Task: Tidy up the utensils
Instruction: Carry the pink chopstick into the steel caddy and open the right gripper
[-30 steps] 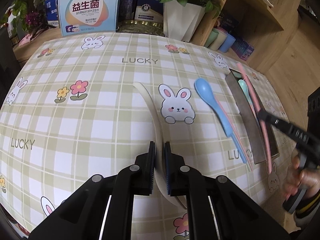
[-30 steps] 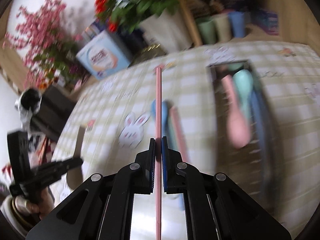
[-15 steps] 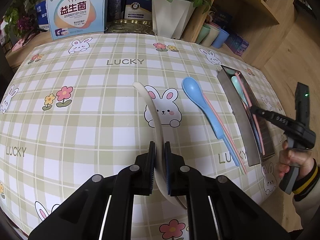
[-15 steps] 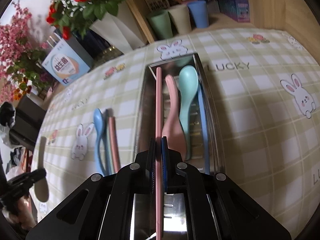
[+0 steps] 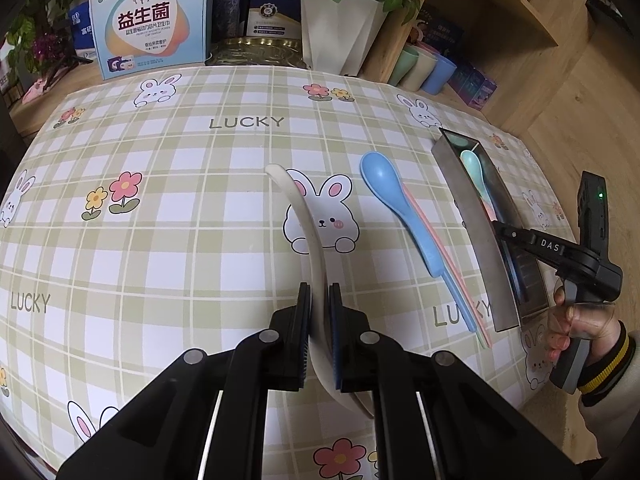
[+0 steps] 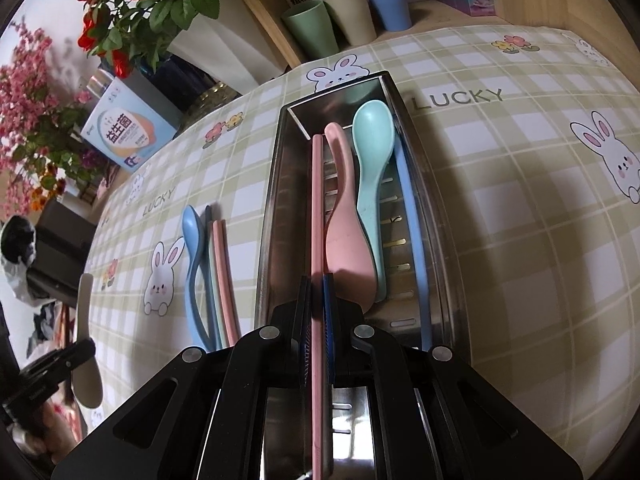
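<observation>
My left gripper (image 5: 319,300) is shut on a white spoon (image 5: 304,216), held above the checked tablecloth. My right gripper (image 6: 316,292) is shut on a pink chopstick (image 6: 317,200) and holds it low inside the steel utensil tray (image 6: 276,200). The tray holds a pink spoon (image 6: 344,232), a mint spoon (image 6: 372,144) and a blue chopstick (image 6: 412,216). A blue spoon (image 5: 384,184) lies on the cloth left of the tray (image 5: 472,220) with a pink chopstick (image 5: 448,256) and others beside it. The white spoon also shows in the right wrist view (image 6: 82,320).
A white flower pot (image 5: 340,32), a blue-and-white box (image 5: 150,24) and several cups (image 6: 348,12) stand along the table's far edge by a wooden shelf. The table's edge lies just right of the tray, with wooden floor (image 5: 568,112) beyond.
My right gripper swung from above the table to over the tray and lowered the pink chopstick into it. My left gripper kept hold of the white spoon and drifted slightly.
</observation>
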`<state>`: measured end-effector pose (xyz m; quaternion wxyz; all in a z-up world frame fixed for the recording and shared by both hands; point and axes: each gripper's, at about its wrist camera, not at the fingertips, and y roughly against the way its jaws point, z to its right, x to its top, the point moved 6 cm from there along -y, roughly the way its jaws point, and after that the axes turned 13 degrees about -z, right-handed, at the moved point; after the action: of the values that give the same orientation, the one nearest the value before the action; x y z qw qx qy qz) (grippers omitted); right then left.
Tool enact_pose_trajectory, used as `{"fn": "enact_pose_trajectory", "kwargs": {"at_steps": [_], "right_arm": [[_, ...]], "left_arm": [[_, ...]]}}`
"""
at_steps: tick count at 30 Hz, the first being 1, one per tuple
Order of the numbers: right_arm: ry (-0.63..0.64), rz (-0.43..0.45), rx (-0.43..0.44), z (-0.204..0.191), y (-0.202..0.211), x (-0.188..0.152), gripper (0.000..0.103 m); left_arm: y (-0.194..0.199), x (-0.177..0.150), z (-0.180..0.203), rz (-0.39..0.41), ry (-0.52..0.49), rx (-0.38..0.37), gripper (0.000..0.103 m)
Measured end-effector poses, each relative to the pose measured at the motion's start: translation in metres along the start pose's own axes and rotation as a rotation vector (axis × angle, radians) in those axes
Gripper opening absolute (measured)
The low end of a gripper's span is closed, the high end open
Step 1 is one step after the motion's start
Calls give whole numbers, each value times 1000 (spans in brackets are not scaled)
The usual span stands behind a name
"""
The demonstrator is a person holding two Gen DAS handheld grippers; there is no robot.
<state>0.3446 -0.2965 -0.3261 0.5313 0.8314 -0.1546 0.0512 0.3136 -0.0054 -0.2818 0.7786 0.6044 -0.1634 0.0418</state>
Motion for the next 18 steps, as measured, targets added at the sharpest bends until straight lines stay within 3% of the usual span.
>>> {"fn": "enact_pose_trajectory", "kwargs": {"at_steps": [14,18], "right_arm": [[-35,27,10,2,21,-7,8],[-28,57,-69,4,35,-11,8]], "left_arm": [[15,-4,7,23,-15,-15,9],[21,-4,11,30,-21,-21,9]]}}
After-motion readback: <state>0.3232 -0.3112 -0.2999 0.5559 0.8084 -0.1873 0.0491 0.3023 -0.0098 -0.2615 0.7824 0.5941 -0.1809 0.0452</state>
